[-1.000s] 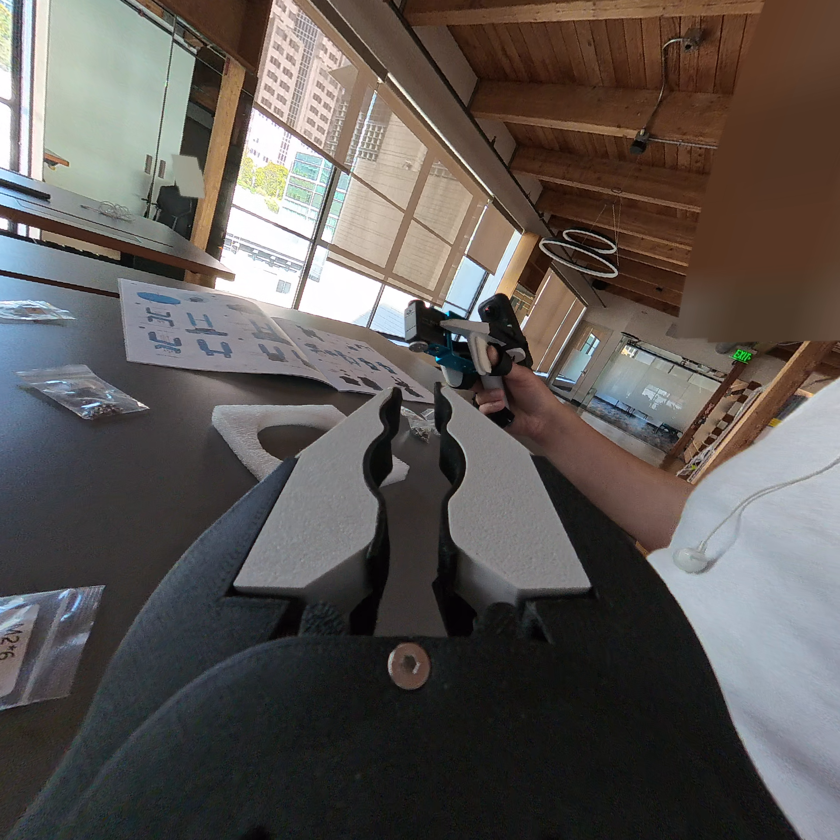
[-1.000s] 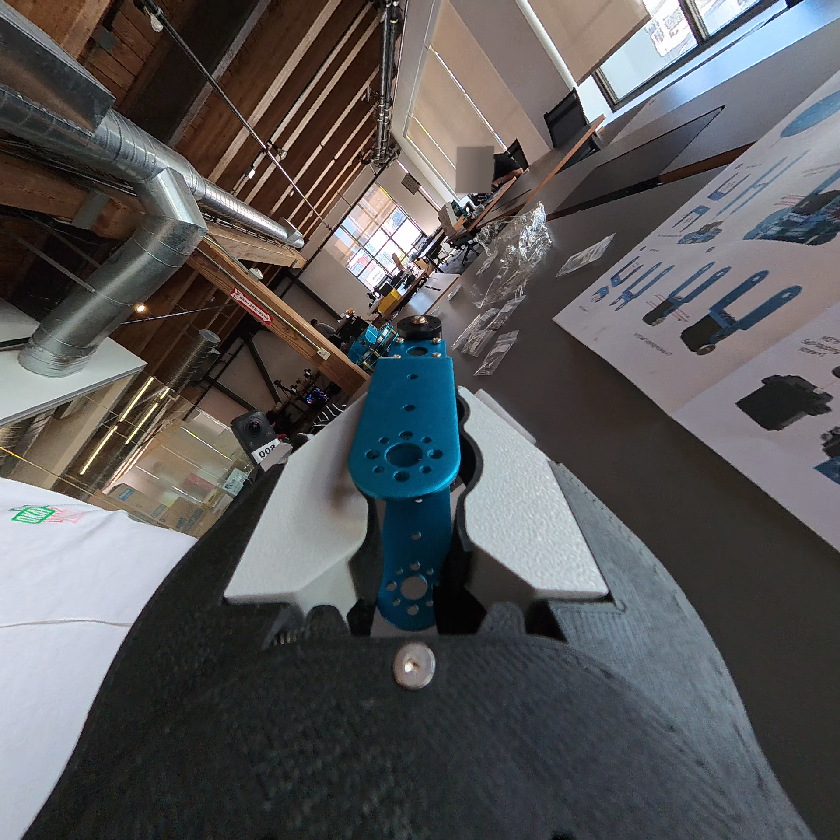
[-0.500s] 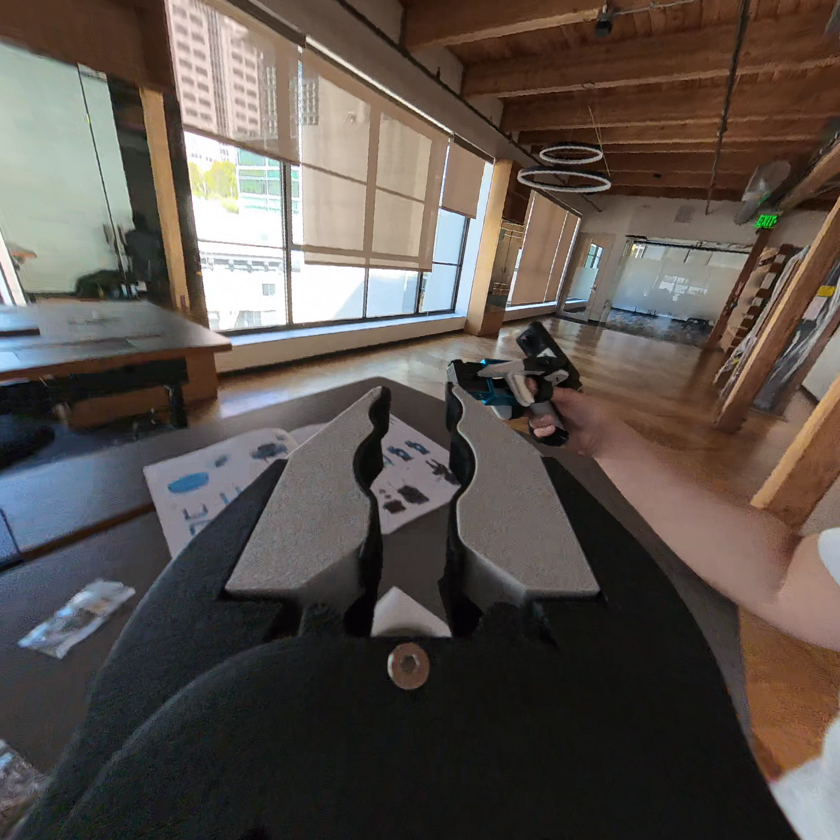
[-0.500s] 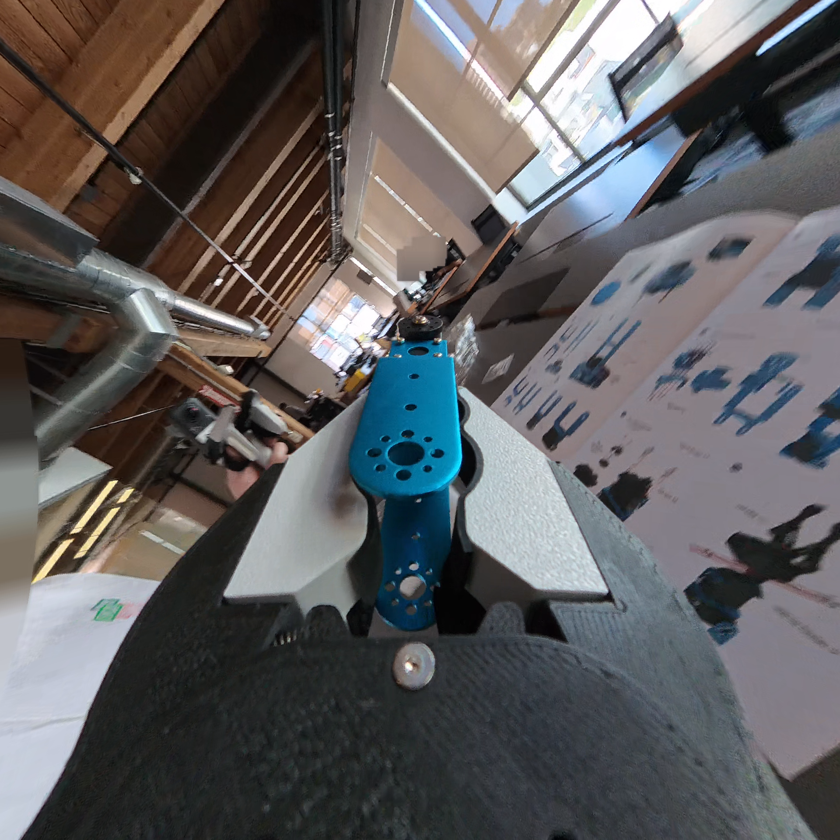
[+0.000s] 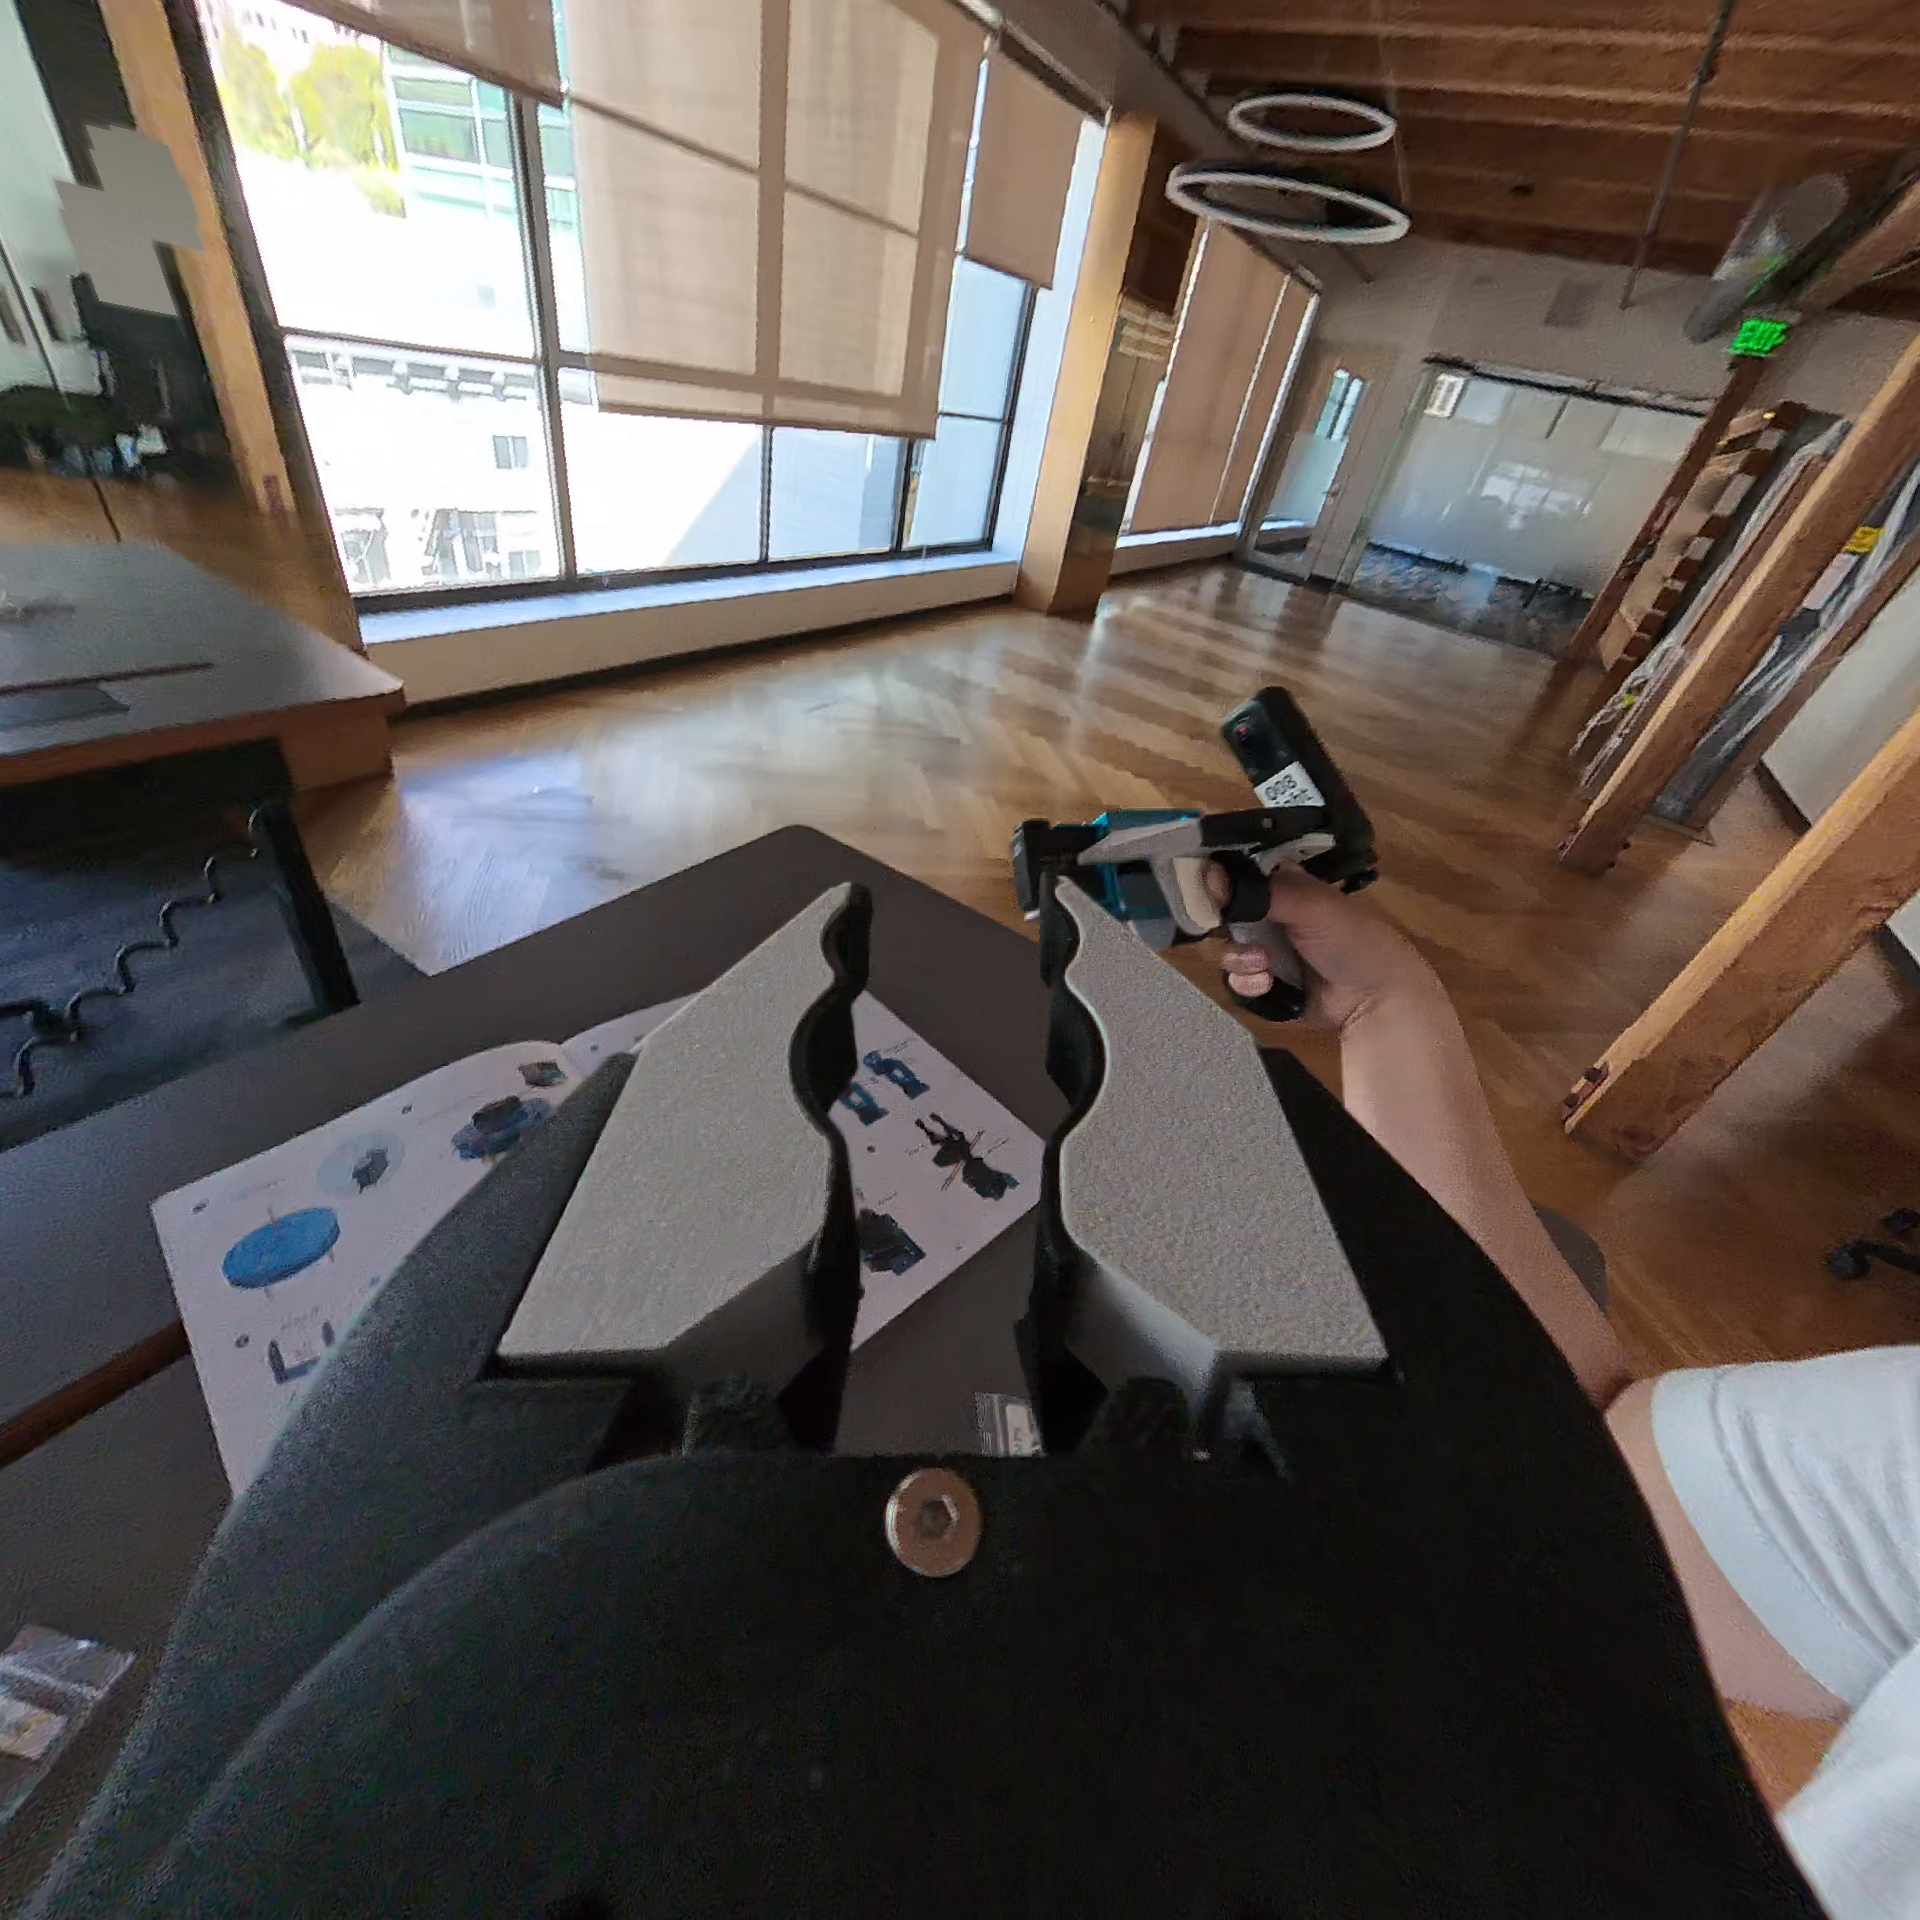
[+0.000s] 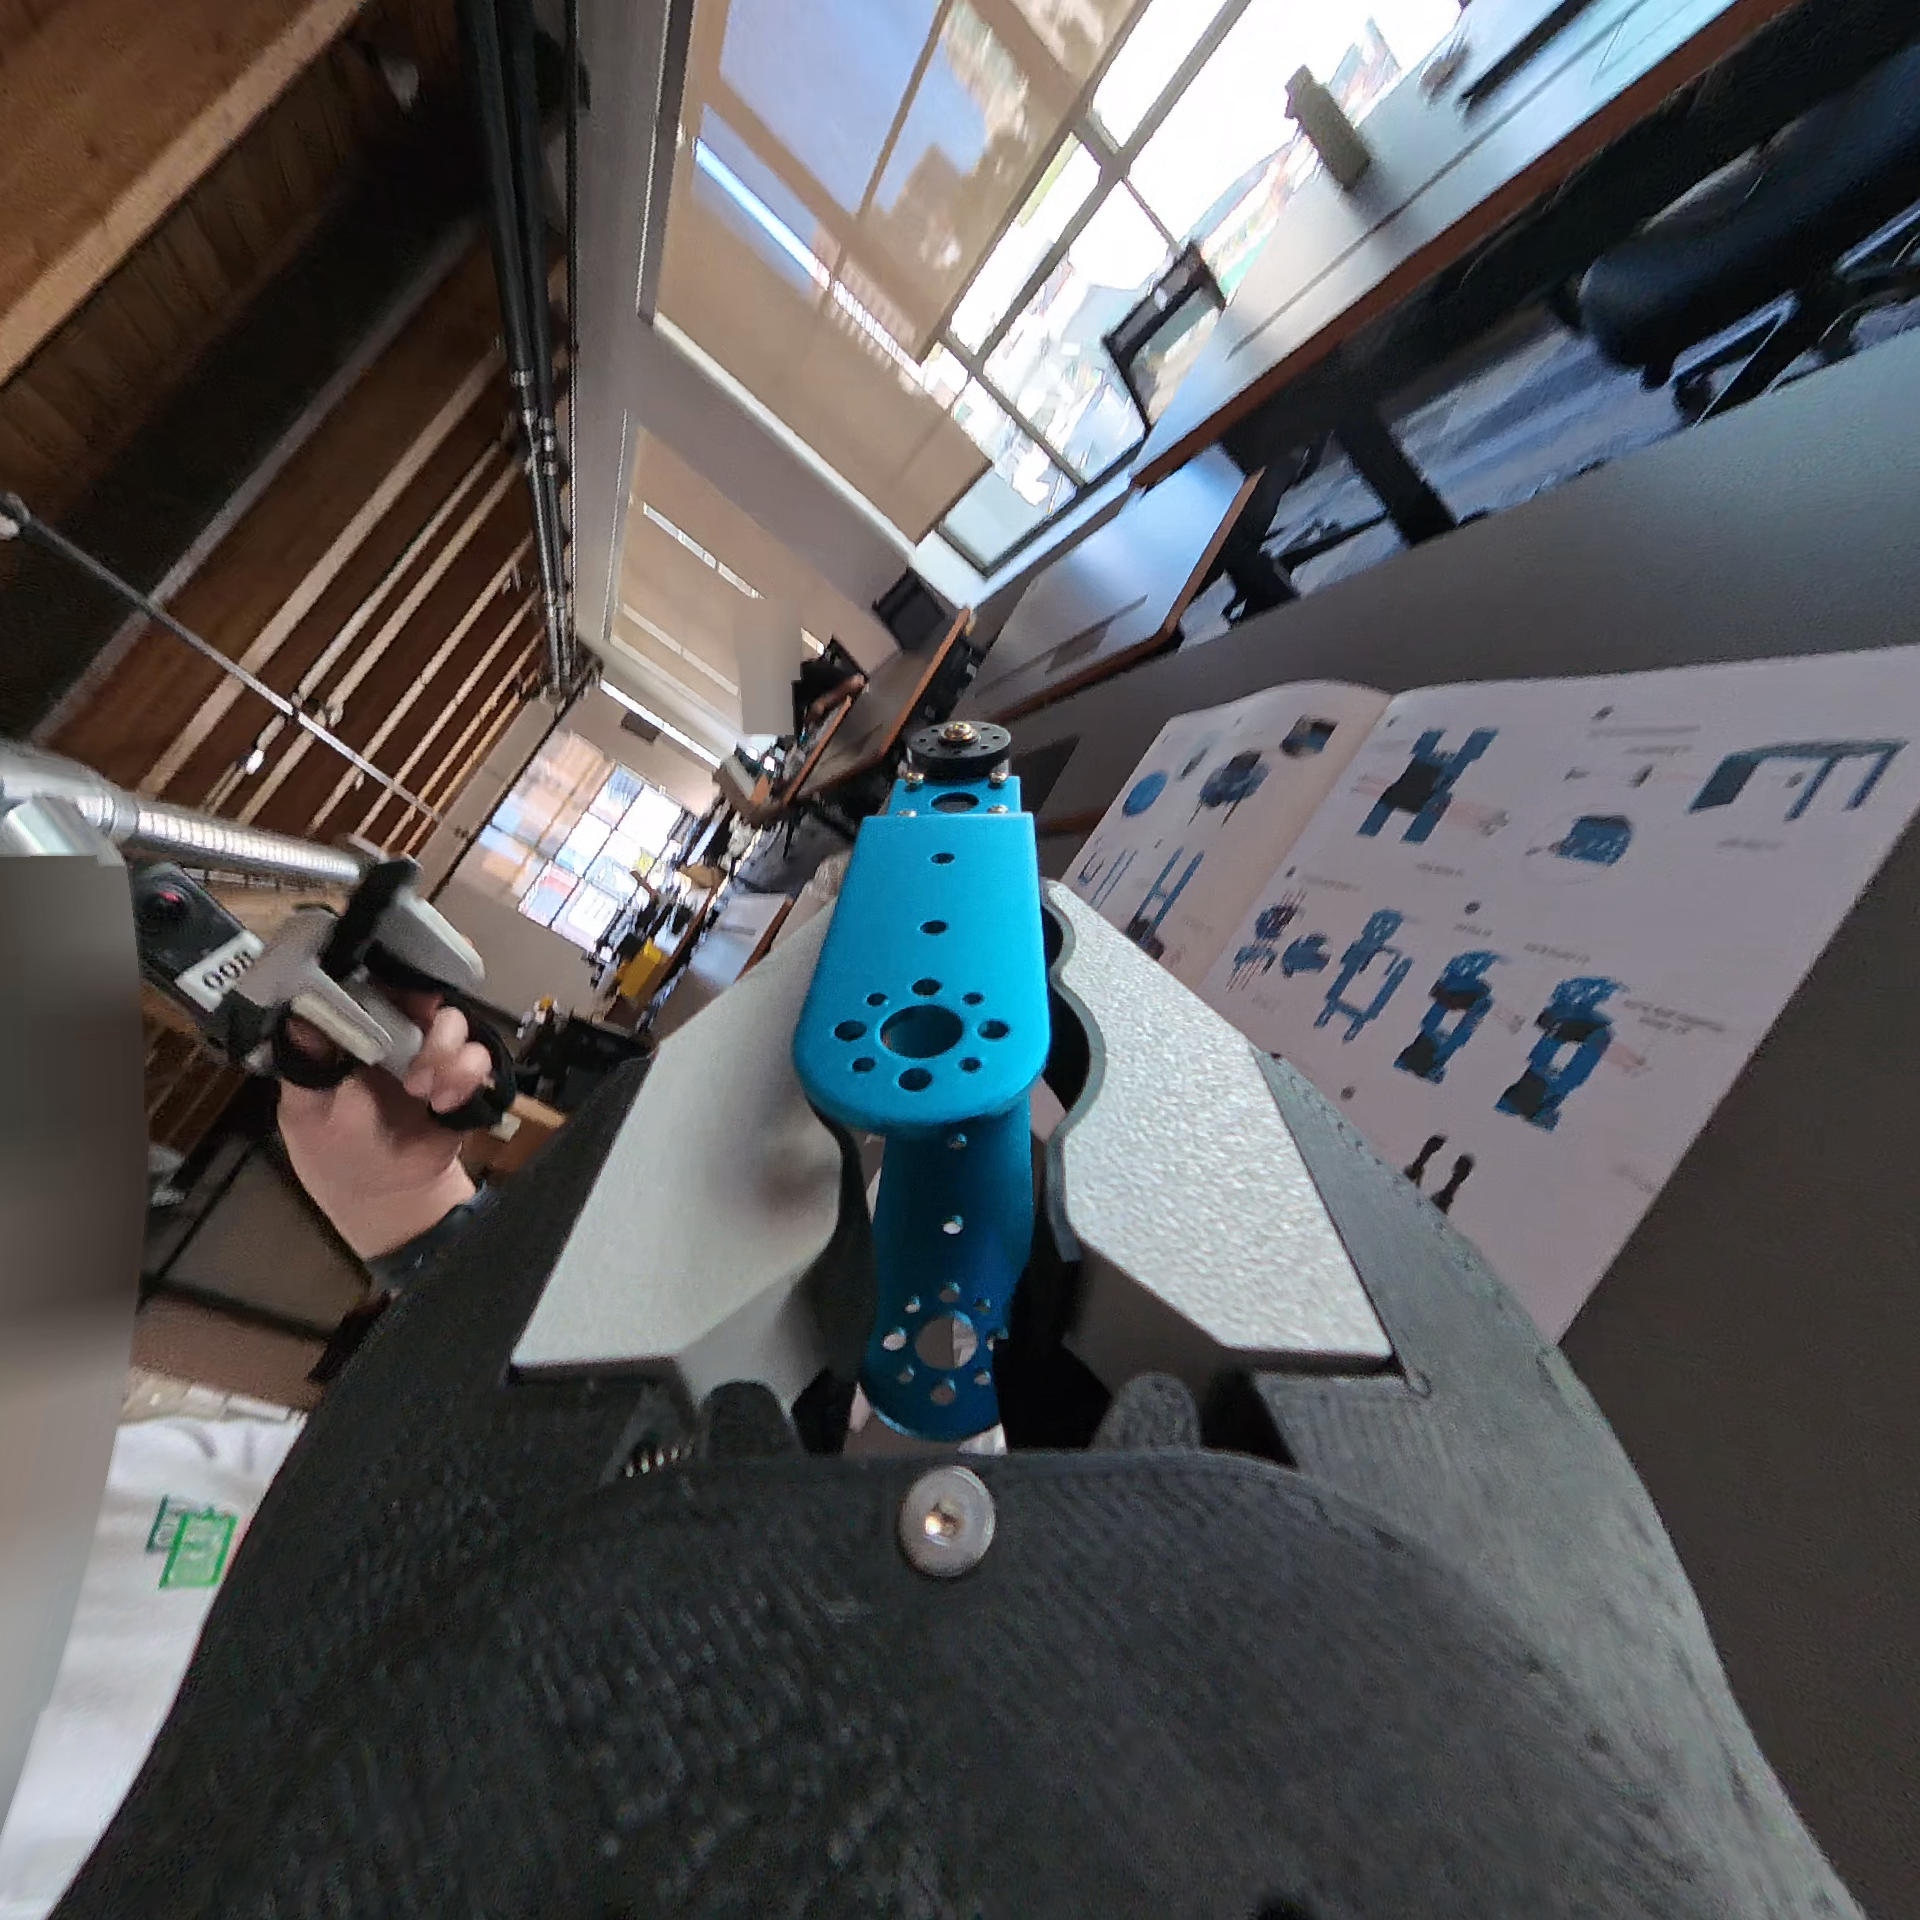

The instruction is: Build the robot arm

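My right claw pinched the blue bracket mid-frame; left claw hung spread, empty, above the desk.

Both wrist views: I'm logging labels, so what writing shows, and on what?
I won't quote writing; these things bear it.
Green lit sign, near the ceiling: legible.
White camera sticker: a short code, legible.
Open booklet on the table: captions too small.
Green shirt print: blurred.
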`<move>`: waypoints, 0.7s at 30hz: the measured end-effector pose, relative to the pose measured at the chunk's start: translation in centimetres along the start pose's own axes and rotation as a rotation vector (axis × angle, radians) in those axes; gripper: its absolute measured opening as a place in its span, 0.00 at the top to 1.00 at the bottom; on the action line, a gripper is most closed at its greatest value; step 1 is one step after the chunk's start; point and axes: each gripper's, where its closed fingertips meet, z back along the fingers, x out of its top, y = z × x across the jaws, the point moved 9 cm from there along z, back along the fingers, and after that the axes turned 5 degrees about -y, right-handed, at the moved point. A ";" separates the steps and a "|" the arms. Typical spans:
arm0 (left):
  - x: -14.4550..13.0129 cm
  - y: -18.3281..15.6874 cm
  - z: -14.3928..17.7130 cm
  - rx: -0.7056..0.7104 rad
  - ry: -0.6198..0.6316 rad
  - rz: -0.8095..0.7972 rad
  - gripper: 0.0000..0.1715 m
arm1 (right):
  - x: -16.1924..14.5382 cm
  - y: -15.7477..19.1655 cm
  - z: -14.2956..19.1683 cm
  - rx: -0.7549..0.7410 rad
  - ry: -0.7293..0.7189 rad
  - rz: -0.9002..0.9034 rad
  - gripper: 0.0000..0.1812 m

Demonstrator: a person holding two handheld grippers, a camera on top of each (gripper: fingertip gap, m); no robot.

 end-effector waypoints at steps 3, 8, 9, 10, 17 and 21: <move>-2.1 1.7 -2.0 0.080 0.071 0.080 0.78 | 0.7 -0.6 0.6 -0.018 -0.019 -0.030 0.84; -5.1 4.2 -4.7 0.115 0.101 0.198 0.78 | 0.4 -0.5 0.9 -0.149 0.098 0.016 0.84; -4.9 4.7 -5.1 0.123 0.115 0.222 0.79 | 0.4 -0.3 0.8 -0.164 0.115 0.030 0.84; -4.5 5.0 -5.5 0.117 0.100 0.223 0.82 | 0.5 0.0 0.7 -0.162 0.114 0.041 0.84; -3.6 5.8 -6.5 0.087 -0.075 0.205 0.82 | 0.8 1.3 -1.5 -0.039 0.085 0.049 0.84; -4.2 6.7 -7.4 0.084 -0.080 0.257 0.82 | 0.9 0.4 -3.2 0.089 0.013 -0.044 0.84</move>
